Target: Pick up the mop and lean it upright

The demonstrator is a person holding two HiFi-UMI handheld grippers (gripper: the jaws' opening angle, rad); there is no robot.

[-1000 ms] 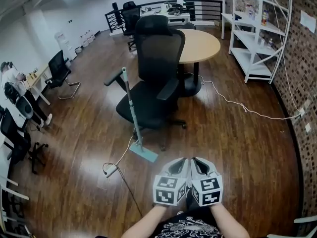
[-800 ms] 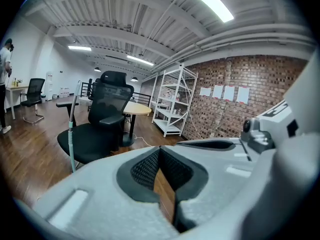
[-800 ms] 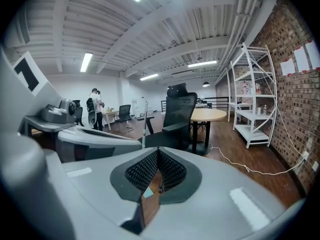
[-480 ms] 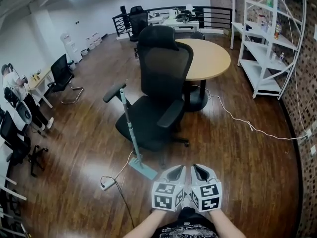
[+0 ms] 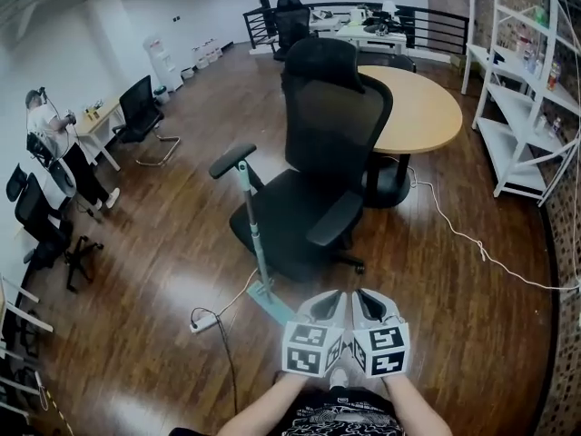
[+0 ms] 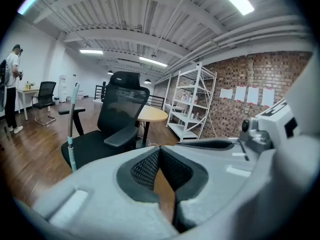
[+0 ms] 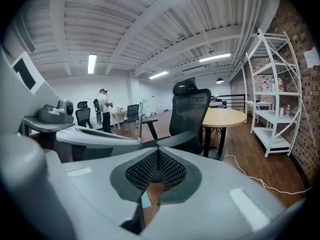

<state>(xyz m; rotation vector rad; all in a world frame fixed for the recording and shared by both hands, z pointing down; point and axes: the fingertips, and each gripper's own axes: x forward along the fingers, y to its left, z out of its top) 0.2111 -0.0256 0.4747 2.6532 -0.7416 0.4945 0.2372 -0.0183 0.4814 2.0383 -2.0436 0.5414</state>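
Floor: dark glossy wooden plank floor [image 5: 154, 271] of an open office, with a red brick wall [image 5: 567, 207] along its right side.
Shelving: white metal open shelving unit [image 5: 522, 89] against that brick wall, with small items on its shelves.
Table: round light-wood table on a black pedestal [image 5: 422, 112], directly behind the chair.
Chair: black mesh-backed swivel office chair [image 5: 331, 125], its seat facing the person.
Mop: flat mop with a pale green and grey pole [image 5: 255, 230]. It stands close to upright, with its flat head on the floor just ahead of the grippers and to their left. The top of the pole is at the chair's near armrest. The left gripper view shows it beside the chair seat [image 6: 72, 129].
Left gripper: grey two-jaw left gripper [image 5: 329, 298], low in the head view and touching its twin. Its jaws are pressed together at the tips and grip nothing.
Right gripper: matching grey right gripper [image 5: 365, 298], with its jaws closed and nothing held.
Cable: thin white cable [image 5: 472, 243] trailing over the floor from the table base toward the wall.
Power strip: small white power strip [image 5: 204, 323] lying on the floor, left of the mop head.
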